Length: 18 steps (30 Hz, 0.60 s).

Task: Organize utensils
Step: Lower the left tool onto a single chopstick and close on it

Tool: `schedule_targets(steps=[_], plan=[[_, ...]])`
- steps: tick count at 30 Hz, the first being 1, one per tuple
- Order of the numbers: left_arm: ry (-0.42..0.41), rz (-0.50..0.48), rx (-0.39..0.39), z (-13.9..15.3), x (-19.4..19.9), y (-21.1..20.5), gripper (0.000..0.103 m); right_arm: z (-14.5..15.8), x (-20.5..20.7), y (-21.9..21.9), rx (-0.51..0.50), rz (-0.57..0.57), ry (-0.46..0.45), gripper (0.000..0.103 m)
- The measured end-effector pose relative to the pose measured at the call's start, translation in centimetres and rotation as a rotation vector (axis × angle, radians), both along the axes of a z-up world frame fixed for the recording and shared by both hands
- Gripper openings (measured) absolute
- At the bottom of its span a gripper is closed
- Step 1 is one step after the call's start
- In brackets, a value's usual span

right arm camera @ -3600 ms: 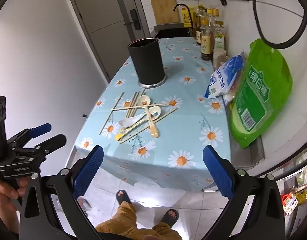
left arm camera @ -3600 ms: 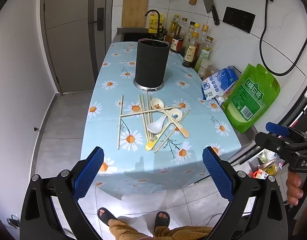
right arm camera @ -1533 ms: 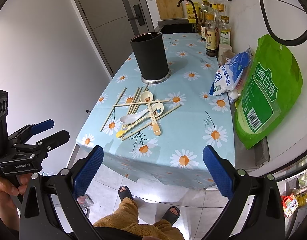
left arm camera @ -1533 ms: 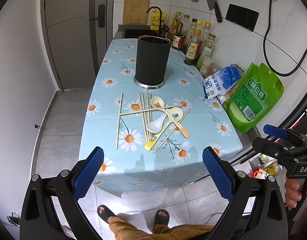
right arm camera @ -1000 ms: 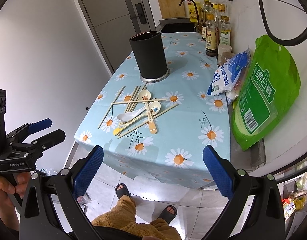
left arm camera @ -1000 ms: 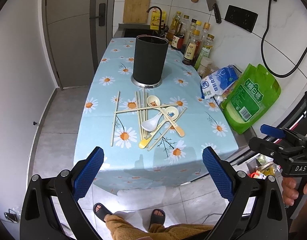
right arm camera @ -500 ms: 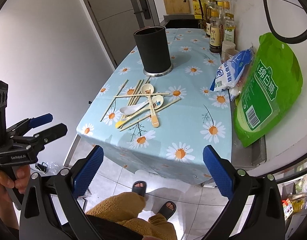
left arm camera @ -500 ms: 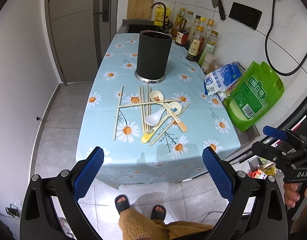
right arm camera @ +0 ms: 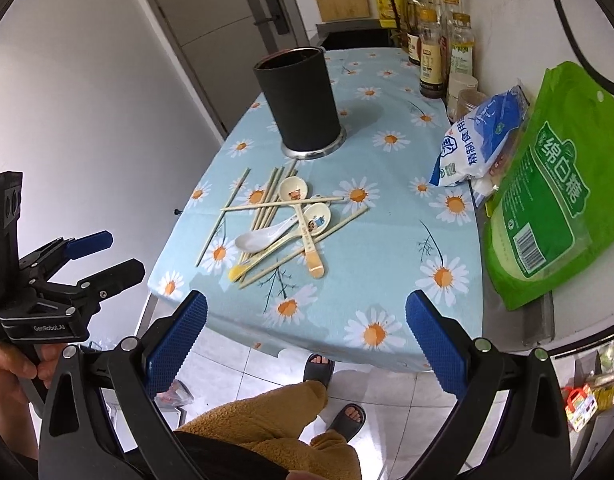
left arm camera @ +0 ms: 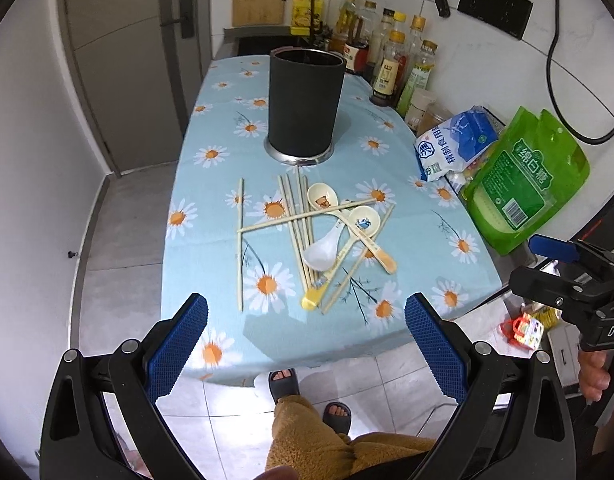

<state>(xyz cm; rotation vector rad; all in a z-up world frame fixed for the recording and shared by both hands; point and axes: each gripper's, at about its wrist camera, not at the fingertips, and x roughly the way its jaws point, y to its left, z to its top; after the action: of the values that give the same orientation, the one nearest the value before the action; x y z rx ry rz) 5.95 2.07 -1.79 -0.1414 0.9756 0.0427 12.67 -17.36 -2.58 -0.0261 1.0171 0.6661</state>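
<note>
A black cylindrical utensil holder (left arm camera: pixel 305 106) (right arm camera: pixel 301 104) stands upright on the daisy-print tablecloth (left arm camera: pixel 211 248) (right arm camera: pixel 387 248). In front of it lies a loose pile: several pale chopsticks (left arm camera: pixel 240 240) (right arm camera: pixel 223 210), a white spoon (left arm camera: pixel 323 249) (right arm camera: pixel 263 238), and cartoon-print spoons (left arm camera: pixel 322 199) (right arm camera: pixel 293 191). My left gripper (left arm camera: pixel 306 338) hangs open in front of the table's near edge, nothing between its blue pads. My right gripper (right arm camera: pixel 306 338) is open too, also short of the table and holding nothing.
A green bag (left arm camera: pixel 525 182) (right arm camera: pixel 555 184) and a blue-white packet (left arm camera: pixel 453 146) (right arm camera: pixel 481 136) lie at the table's right side. Bottles (left arm camera: pixel 391 64) stand at the back right. A person's slippered feet (left arm camera: pixel 285 383) are on the tiled floor below.
Both grippers have shifted slightly closer to the table, with the pile sitting a bit larger and nearer in view. They stay open. The person's feet have stepped on the floor.
</note>
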Motion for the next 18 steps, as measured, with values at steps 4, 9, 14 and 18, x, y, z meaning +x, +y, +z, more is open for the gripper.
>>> schedule_targets(steps=[4,9,14,18], plan=[[0.012,-0.082,0.013,-0.6,3.1,1.0,0.096,-0.4,1.8,1.0,-0.002,-0.034,0.025,0.099],[0.049,-0.228,0.024,-2.0,7.4,1.9,0.086,-1.0,4.2,2.1,0.011,-0.087,0.050,0.099],[0.111,-0.426,0.020,-4.7,11.8,1.9,0.074,-1.8,6.2,2.5,0.018,-0.173,0.077,0.099],[0.184,-0.606,0.066,-7.2,14.5,1.2,0.059,-2.6,7.2,2.5,0.029,-0.255,0.101,0.099]])
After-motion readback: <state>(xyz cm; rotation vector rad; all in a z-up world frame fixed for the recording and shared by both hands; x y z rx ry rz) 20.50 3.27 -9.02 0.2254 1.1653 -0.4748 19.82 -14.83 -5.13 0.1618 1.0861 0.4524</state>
